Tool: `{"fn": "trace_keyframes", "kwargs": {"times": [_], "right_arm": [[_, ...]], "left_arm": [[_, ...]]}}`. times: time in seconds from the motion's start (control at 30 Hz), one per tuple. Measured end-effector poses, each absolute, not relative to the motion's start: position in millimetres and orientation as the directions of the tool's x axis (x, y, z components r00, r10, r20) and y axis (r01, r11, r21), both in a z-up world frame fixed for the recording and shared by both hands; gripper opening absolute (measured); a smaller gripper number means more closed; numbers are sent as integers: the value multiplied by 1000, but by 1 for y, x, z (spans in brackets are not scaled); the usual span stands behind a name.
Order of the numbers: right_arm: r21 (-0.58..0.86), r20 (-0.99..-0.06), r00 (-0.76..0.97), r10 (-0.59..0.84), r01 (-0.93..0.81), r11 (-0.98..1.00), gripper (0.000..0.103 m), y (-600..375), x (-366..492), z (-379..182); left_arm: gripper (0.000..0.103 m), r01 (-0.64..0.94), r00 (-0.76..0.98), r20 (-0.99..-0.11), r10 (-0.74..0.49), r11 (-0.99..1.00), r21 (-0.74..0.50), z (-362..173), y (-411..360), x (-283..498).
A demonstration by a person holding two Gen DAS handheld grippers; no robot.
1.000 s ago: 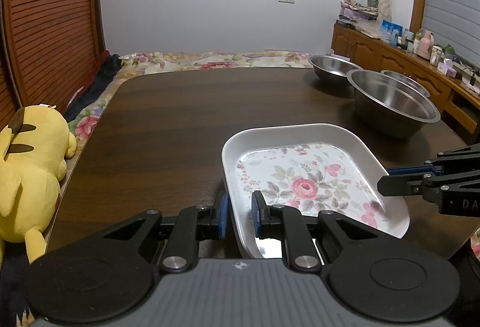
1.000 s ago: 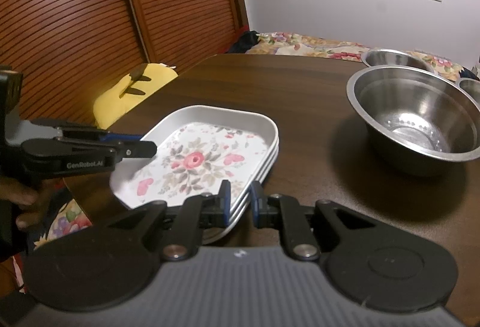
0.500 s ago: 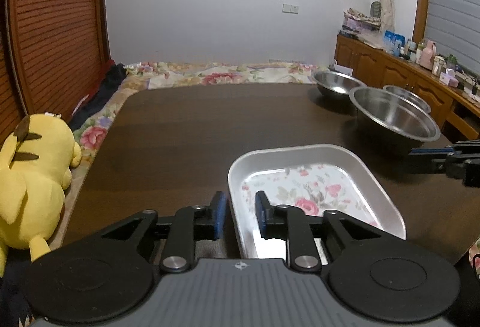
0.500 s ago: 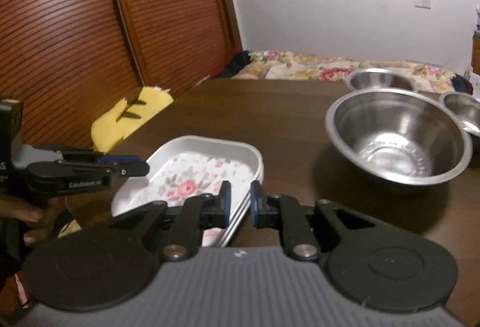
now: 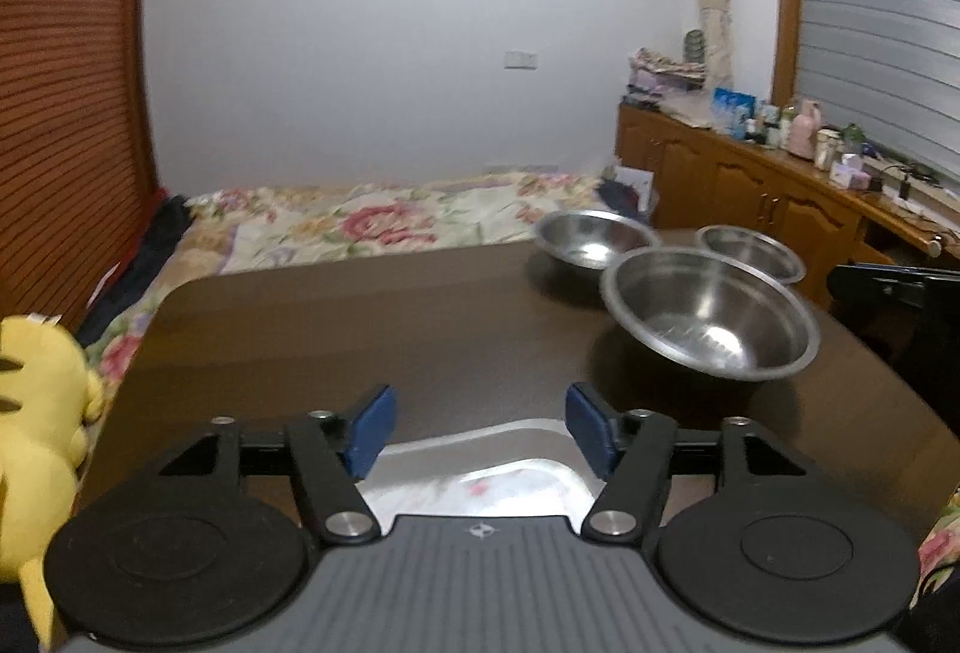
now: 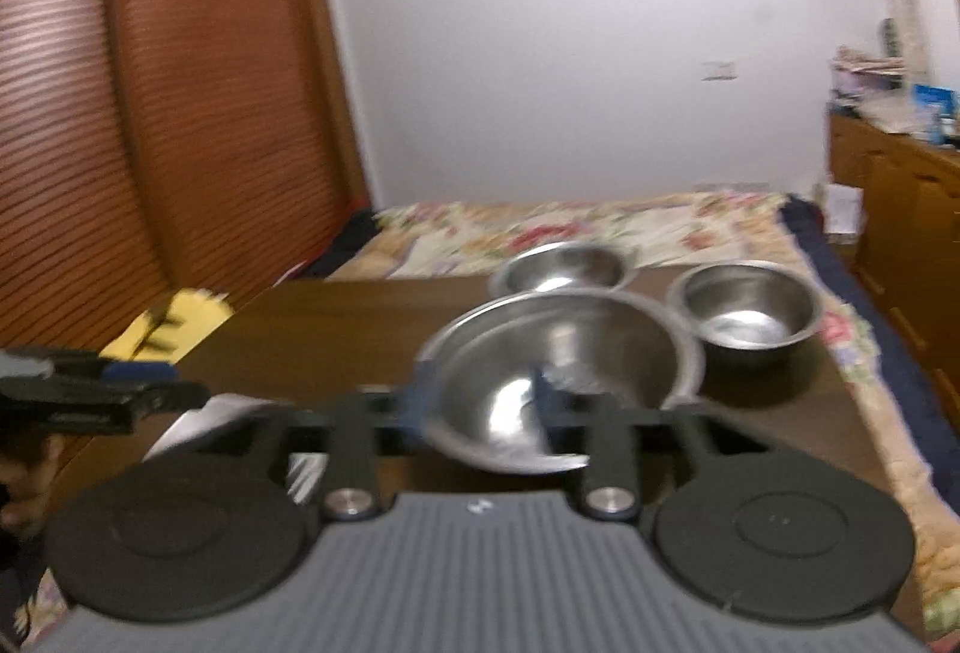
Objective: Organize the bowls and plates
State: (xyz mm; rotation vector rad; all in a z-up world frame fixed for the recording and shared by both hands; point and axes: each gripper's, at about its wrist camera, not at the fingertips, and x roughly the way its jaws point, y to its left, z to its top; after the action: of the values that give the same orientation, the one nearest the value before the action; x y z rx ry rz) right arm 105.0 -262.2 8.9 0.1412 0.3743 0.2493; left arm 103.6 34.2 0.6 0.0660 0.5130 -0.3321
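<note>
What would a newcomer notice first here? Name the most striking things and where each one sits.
Three shiny steel bowls cluster at the far right of the dark table: a big bowl in front and two smaller bowls behind it. A flowered plate lies at the near edge, between the opening jaws of the left gripper, with neither pad on it. A yellow plush toy sits off the table's left side.

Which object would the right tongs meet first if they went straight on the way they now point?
Probably the large steel bowl: it sits right ahead of the right tongs, whose jaws are opening with nothing held. Motion blur leaves the depth unclear.
</note>
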Motion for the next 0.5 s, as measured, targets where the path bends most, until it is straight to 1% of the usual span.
{"fn": "trace_keyframes", "kwargs": {"times": [0.07, 0.1, 0.37, 0.43, 0.5], "right_arm": [[195, -337, 909, 245, -188, 963, 61, -276, 112, 7], [197, -336, 912, 237, -178, 964, 61, -281, 116, 6], [183, -369, 909, 195, -135, 974, 61, -300, 141, -18], [186, -381, 905, 189, -125, 975, 60, -301, 145, -27], [199, -391, 900, 193, -122, 972, 60, -305, 146, -33]], "left_arm": [[75, 347, 818, -482, -314, 937, -22, 3, 21, 109], [76, 357, 817, -476, -325, 934, -26, 4, 14, 113], [76, 410, 802, -463, -379, 912, -36, 4, -31, 130], [75, 430, 789, -471, -395, 902, -35, 2, -40, 135], [72, 449, 779, -474, -410, 893, -35, 1, -47, 139]]}}
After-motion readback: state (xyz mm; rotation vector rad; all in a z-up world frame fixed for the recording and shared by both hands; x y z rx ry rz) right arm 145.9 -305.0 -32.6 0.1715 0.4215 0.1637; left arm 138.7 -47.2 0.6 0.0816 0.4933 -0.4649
